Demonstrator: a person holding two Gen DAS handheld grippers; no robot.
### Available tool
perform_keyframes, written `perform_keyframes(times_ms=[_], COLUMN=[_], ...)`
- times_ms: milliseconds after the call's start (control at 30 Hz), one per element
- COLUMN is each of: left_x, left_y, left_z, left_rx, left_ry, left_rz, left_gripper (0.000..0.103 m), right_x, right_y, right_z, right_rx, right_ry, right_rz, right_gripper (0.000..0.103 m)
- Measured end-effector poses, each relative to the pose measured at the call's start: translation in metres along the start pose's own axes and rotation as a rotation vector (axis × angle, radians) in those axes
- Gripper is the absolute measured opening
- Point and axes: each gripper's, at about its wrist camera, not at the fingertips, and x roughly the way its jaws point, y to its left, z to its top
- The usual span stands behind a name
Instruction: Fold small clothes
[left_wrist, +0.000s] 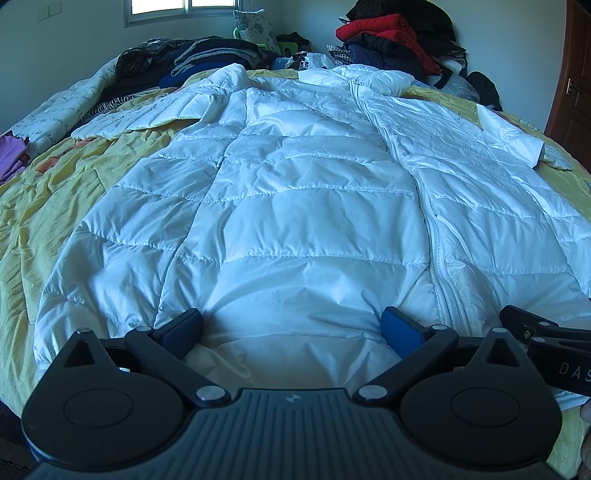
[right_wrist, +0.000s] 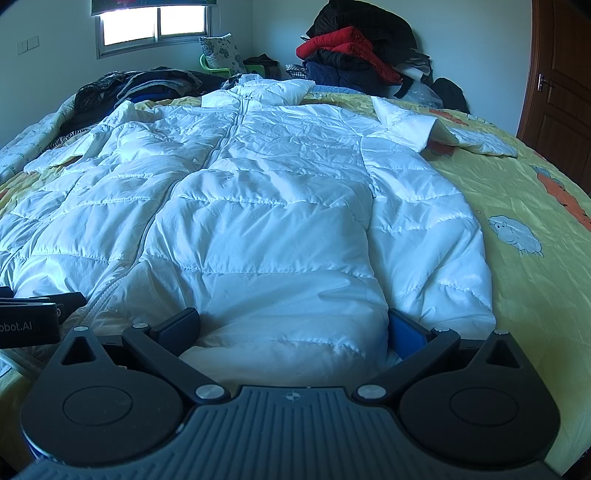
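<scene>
A white quilted puffer jacket (left_wrist: 295, 192) lies flat and zipped on the bed, collar at the far end, hem towards me; it also shows in the right wrist view (right_wrist: 266, 206). My left gripper (left_wrist: 291, 328) is open, its fingers wide apart with the left part of the hem between them. My right gripper (right_wrist: 291, 328) is open the same way at the right part of the hem. Each gripper's side shows in the other's view: the right one (left_wrist: 546, 339) and the left one (right_wrist: 37, 314). Both sleeves lie spread outwards.
A yellow bedsheet (right_wrist: 517, 206) with sheep prints covers the bed. Piles of dark and red clothes (left_wrist: 391, 40) sit at the far end by the wall. Folded purple clothes (left_wrist: 11, 155) lie at the left edge. A brown door (right_wrist: 561, 81) stands at the right.
</scene>
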Motion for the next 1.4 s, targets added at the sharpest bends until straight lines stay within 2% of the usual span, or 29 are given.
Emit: perform_keyframes(times_ms=[1167, 1233, 1400], left_x=[-0.002, -0.005, -0.01], left_y=[0.003, 0.004, 0.007], left_z=[0.007, 0.017, 0.07], left_rx=[0.023, 0.046, 0.105], left_ry=[0.008, -0.022, -0.19], left_rz=[-0.002, -0.001, 0.04], left_gripper=[0.103, 0.103, 0.103], right_x=[-0.001, -0.004, -0.012], right_y=[0.0, 0.0, -0.019], right_z=[0.001, 0.007, 0.053], right_rx=[-0.012, -0.042, -0.109], right_ry=[-0.001, -0.007, -0.106], right_rz=[-0.001, -0.003, 0.071], right_gripper=[0.102, 0.103, 0.103])
